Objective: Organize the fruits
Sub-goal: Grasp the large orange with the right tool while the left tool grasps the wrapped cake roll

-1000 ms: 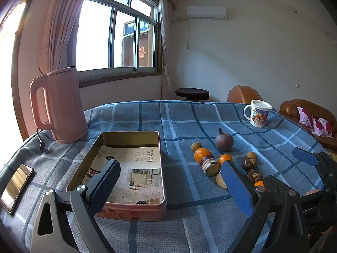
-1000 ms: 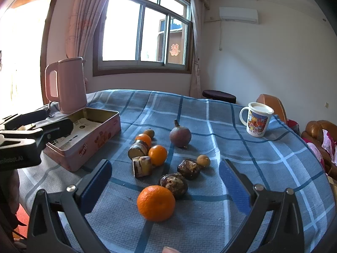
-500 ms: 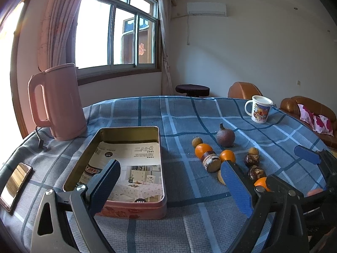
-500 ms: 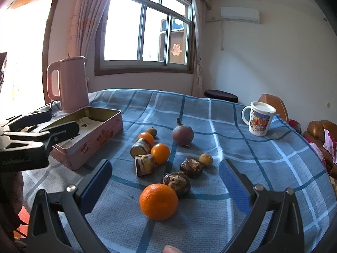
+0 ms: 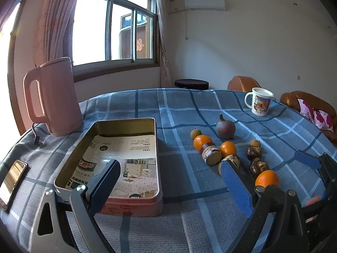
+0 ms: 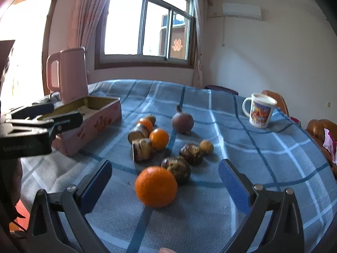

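Several fruits lie on the blue checked tablecloth (image 6: pixel 252 164). A big orange (image 6: pixel 156 186) is nearest, just ahead of my open right gripper (image 6: pixel 164 187) and between its finger lines. Behind it sit two dark wrinkled fruits (image 6: pixel 178 167), two smaller oranges (image 6: pixel 159 138), a purple pomegranate-like fruit (image 6: pixel 182 122) and two brown cut pieces (image 6: pixel 142 148). My left gripper (image 5: pixel 168 185) is open over the near end of the pink tin box (image 5: pixel 118 158), which holds only a printed paper. The same fruits (image 5: pixel 227 148) show to its right.
A pink kettle (image 5: pixel 53 97) stands behind the tin, and a phone (image 5: pixel 11 177) lies at the left edge. A printed mug (image 6: pixel 260 110) stands far right. Brown leather seats (image 5: pixel 305 103) and a dark stool (image 5: pixel 191 83) are beyond the table.
Both grippers have moved forward and lower toward the table. The big orange now looks larger and closer in the right wrist view. Neither gripper has changed its opening.
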Demonstrator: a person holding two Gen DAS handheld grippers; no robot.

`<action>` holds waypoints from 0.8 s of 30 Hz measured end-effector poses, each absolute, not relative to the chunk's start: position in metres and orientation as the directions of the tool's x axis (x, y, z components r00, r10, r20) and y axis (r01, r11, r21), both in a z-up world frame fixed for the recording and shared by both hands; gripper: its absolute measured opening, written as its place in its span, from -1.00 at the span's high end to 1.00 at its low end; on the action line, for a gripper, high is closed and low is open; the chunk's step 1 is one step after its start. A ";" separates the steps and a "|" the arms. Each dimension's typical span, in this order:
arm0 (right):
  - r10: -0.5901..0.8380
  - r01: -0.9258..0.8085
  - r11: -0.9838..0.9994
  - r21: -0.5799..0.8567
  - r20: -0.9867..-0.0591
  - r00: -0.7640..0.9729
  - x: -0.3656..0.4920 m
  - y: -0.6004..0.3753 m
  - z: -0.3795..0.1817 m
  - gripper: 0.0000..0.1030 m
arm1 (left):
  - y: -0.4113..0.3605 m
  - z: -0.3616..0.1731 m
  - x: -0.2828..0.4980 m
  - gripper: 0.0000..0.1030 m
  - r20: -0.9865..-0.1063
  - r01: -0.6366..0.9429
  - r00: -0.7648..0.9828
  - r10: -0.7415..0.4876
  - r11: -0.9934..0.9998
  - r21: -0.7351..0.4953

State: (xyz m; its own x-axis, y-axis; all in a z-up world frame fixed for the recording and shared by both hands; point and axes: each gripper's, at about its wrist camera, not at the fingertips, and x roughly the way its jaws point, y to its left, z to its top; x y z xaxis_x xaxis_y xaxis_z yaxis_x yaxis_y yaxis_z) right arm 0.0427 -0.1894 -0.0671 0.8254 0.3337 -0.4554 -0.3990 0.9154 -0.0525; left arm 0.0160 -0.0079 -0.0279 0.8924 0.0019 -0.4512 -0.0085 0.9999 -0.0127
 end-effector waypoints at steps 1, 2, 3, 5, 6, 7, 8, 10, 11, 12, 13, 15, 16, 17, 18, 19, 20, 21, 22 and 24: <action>0.339 -0.405 0.913 -0.047 -0.464 0.818 0.043 -0.189 -0.070 -0.92 | -0.008 -0.029 0.017 -0.89 -0.455 -0.006 0.891 -0.001 1.000 -0.013; 0.345 -0.410 0.911 -0.039 -0.471 0.812 0.044 -0.190 -0.072 -0.87 | -0.009 -0.030 0.017 -0.89 -0.458 -0.002 0.889 -0.004 1.000 -0.014; 0.351 -0.415 0.909 -0.030 -0.479 0.804 0.045 -0.189 -0.074 -0.79 | -0.010 -0.031 0.018 -0.89 -0.461 0.000 0.887 -0.006 1.000 -0.014; 0.353 -0.418 0.908 -0.023 -0.494 0.794 0.048 -0.188 -0.077 -0.73 | -0.012 -0.032 0.018 -0.89 -0.464 0.006 0.886 -0.011 1.000 -0.013; 0.345 -0.414 0.910 -0.029 -0.503 0.793 0.049 -0.187 -0.079 -0.66 | -0.013 -0.032 0.018 -0.89 -0.465 0.010 0.885 -0.015 1.000 -0.015; 0.344 -0.415 0.909 -0.028 -0.510 0.788 0.050 -0.187 -0.081 -0.61 | -0.014 -0.032 0.018 -0.89 -0.466 0.013 0.884 -0.019 1.000 -0.017; 0.349 -0.419 0.908 -0.019 -0.518 0.781 0.052 -0.187 -0.083 -0.60 | -0.015 -0.033 0.018 -0.89 -0.468 0.016 0.884 -0.023 1.000 -0.018; 0.340 -0.415 0.910 -0.020 -0.539 0.771 0.055 -0.187 -0.086 -0.36 | -0.017 -0.034 0.019 -0.89 -0.472 0.028 0.881 -0.035 0.999 -0.023; 0.343 -0.419 0.908 -0.018 -0.543 0.766 0.056 -0.187 -0.087 -0.26 | -0.018 -0.034 0.020 -0.89 -0.474 0.034 0.879 -0.042 0.999 -0.025; 0.345 -0.425 0.905 -0.015 -0.556 0.756 0.058 -0.187 -0.089 -0.15 | -0.020 -0.034 0.021 -0.89 -0.477 0.042 0.877 -0.049 0.999 -0.026; 0.355 -0.436 0.900 -0.007 -0.567 0.743 0.059 -0.187 -0.092 0.01 | -0.022 -0.034 0.021 -0.89 -0.480 0.052 0.875 -0.058 0.998 -0.027; 0.372 -0.449 0.894 0.003 -0.565 0.737 0.058 -0.186 -0.093 0.03 | -0.025 -0.035 0.023 -0.89 -0.485 0.070 0.871 -0.074 0.997 -0.027; 0.371 -0.446 0.895 0.002 -0.557 0.743 0.057 -0.187 -0.092 0.03 | -0.028 -0.035 0.024 -0.89 -0.490 0.078 0.868 -0.079 0.997 -0.023; 0.374 -0.443 0.896 0.005 -0.547 0.749 0.057 -0.189 -0.091 0.04 | -0.029 -0.036 0.025 -0.89 -0.495 0.084 0.865 -0.085 0.996 -0.025; 0.374 -0.437 0.900 0.008 -0.531 0.760 0.056 -0.191 -0.088 0.04 | -0.031 -0.036 0.027 -0.89 -0.502 0.092 0.860 -0.096 0.995 -0.032; 0.366 -0.422 0.907 0.007 -0.510 0.778 0.055 -0.196 -0.084 0.04 | -0.032 -0.036 0.028 -0.89 -0.506 0.098 0.856 -0.105 0.994 -0.040; 0.355 -0.407 0.913 0.003 -0.496 0.793 0.055 -0.199 -0.080 0.04 | -0.034 -0.036 0.031 -0.89 -0.511 0.106 0.852 -0.114 0.993 -0.045; 0.346 -0.395 0.919 0.002 -0.487 0.802 0.055 -0.201 -0.077 0.04 | -0.037 -0.036 0.033 -0.89 -0.516 0.116 0.848 -0.123 0.992 -0.047; 0.336 -0.379 0.926 0.004 -0.472 0.815 0.057 -0.206 -0.073 0.04 | -0.040 -0.036 0.036 -0.89 -0.521 0.124 0.843 -0.130 0.991 -0.047; 0.308 -0.345 0.938 0.002 -0.458 0.834 0.063 -0.212 -0.068 0.04 | -0.047 -0.036 0.041 -0.89 -0.533 0.139 0.834 -0.139 0.989 -0.042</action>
